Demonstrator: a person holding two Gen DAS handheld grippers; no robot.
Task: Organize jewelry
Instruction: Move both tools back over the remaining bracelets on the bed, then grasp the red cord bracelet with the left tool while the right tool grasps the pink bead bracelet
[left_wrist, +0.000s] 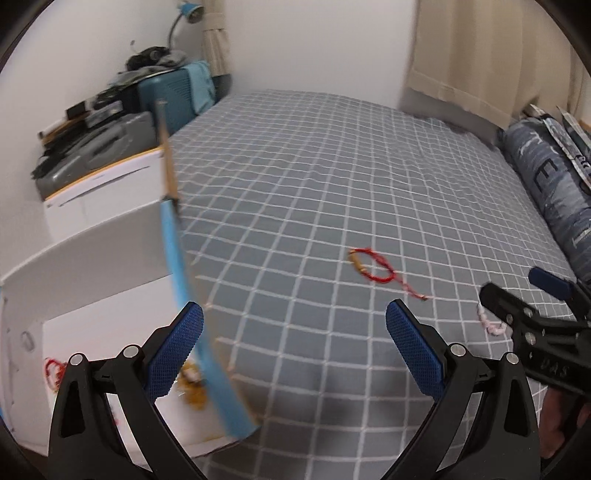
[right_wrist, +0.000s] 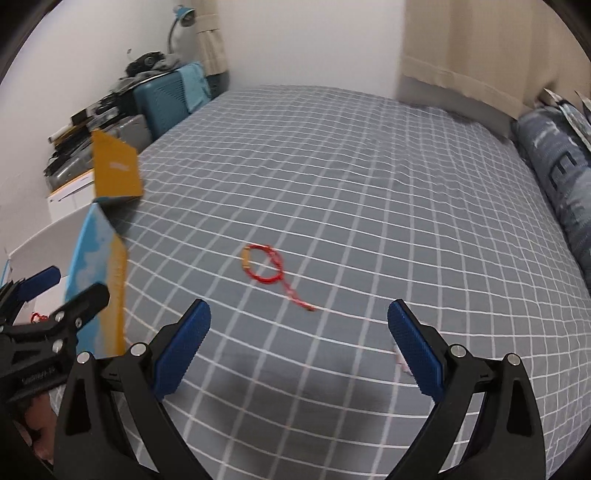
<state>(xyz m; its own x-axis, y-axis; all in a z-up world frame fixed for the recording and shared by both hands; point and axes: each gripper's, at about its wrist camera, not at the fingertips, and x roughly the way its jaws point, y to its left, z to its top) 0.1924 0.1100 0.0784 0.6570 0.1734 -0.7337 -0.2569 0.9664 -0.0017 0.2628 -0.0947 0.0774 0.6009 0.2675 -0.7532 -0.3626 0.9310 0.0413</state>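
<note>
A red cord bracelet (left_wrist: 373, 265) with a gold bar lies on the grey checked bedspread (left_wrist: 314, 177), also seen as the red cord bracelet (right_wrist: 264, 266) in the right wrist view. A pale pink bracelet (left_wrist: 489, 323) lies right of it, mostly hidden as the pink bracelet (right_wrist: 400, 360) behind my right finger. The open box (left_wrist: 110, 295) with blue and yellow sides holds a gold piece (left_wrist: 194, 391) and a red piece (left_wrist: 53, 371). My left gripper (left_wrist: 295, 350) hovers open by the box's blue wall. My right gripper (right_wrist: 299, 350) hangs open, nothing between its fingers.
The box (right_wrist: 98, 280) sits at the bed's left edge with a yellow flap (right_wrist: 114, 170) up. Beyond it are a white cabinet (left_wrist: 103, 188), suitcases (left_wrist: 173, 92) and clutter. A blue patterned pillow (left_wrist: 550, 177) lines the right side. Curtains (left_wrist: 491, 48) hang behind.
</note>
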